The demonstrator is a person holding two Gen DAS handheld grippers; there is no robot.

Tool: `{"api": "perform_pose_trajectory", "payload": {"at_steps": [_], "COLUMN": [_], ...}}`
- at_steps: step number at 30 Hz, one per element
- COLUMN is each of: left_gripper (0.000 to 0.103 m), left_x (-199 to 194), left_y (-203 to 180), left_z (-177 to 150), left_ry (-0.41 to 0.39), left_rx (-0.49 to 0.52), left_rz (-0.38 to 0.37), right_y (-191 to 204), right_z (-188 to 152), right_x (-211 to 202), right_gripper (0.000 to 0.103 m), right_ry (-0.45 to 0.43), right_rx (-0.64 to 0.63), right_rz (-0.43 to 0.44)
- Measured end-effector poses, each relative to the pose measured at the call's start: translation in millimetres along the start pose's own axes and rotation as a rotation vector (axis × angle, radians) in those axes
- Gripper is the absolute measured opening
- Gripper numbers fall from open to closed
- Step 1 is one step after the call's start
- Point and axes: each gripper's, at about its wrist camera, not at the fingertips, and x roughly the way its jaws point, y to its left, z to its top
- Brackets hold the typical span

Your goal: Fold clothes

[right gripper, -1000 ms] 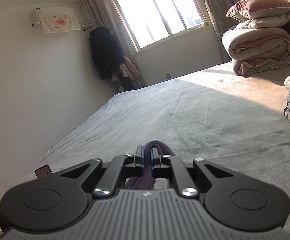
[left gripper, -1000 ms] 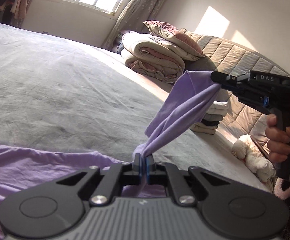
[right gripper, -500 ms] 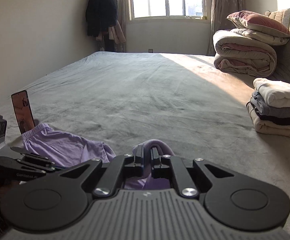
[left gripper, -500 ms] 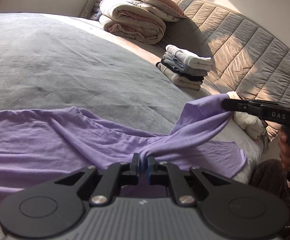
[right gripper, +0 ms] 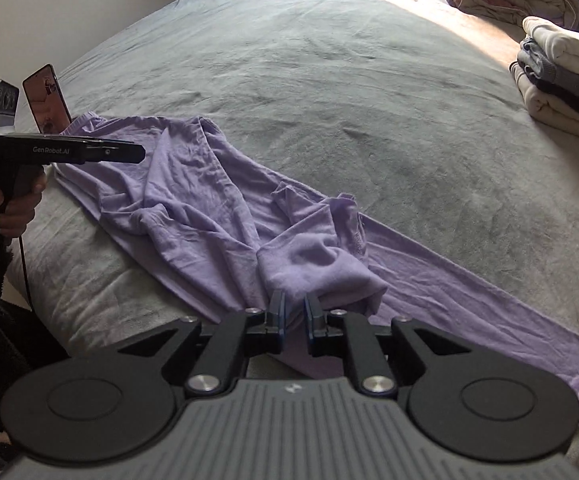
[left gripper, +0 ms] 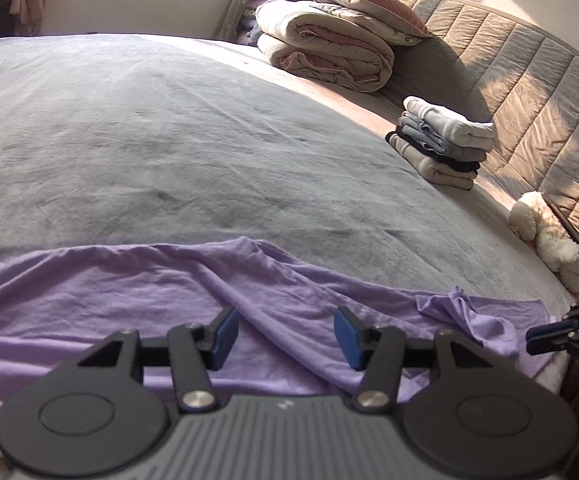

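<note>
Purple garment [right gripper: 193, 200] runs beneath right tongs [right gripper: 293, 320], near edge hidden

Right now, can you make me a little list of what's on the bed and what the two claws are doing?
bed: grey cover
purple shirt: lying rumpled along the near edge of the bed
left claw: opening, nothing pinched, shirt lies under it
right claw: opening, a fold of shirt touching one finger
folded clothes: neat stack, far right
quilts and pillow: piled by the headboard
toy: white, fluffy, at the bed's right edge
phone: propped up at the bed's left edge
</note>
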Motion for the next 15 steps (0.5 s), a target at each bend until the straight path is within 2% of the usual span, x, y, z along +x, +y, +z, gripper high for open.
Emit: {"api": "perform_pose_trajectory", "payload": {"at_steps": [1, 3, 5, 7, 10, 15], "left_gripper": [0.054, 0.054, 0.054, 0.054, 0.054, 0.052], "left_x": [3, 9, 17, 29, 47, 65], "left_y": [2, 4, 5, 9, 14, 23], "left_z": [3, 12, 21, 26, 35, 38], "left_ry": [-0.003, -0.007, -0.008, 0.014, 0.047, 0.045], "left_rx": [0.006, 0.04, 0.082, 0.103, 0.134, 0.116], "left_rz": [0.037, 0.101, 0.161, 0.171, 0.185, 0.151], "right_y": [-2, -3, -3, -3, 0, 8], "right_z": [5, 17, 29, 41, 58, 73], "right_x": [-2, -3, 2, 12, 38, 83], "right_gripper": [0.035, 0.042, 0.042, 0.042, 0.039, 0.032], "right_ry": [-0.019, -0.056, -0.074, -0.087, -0.058, 0.003], "right_rx": [-0.002, -0.014, -0.031, -0.045, -0.079, -0.14], "right_rz": [-0.004, -0.01, 0.0, 0.025, 0.049, 0.065]}}
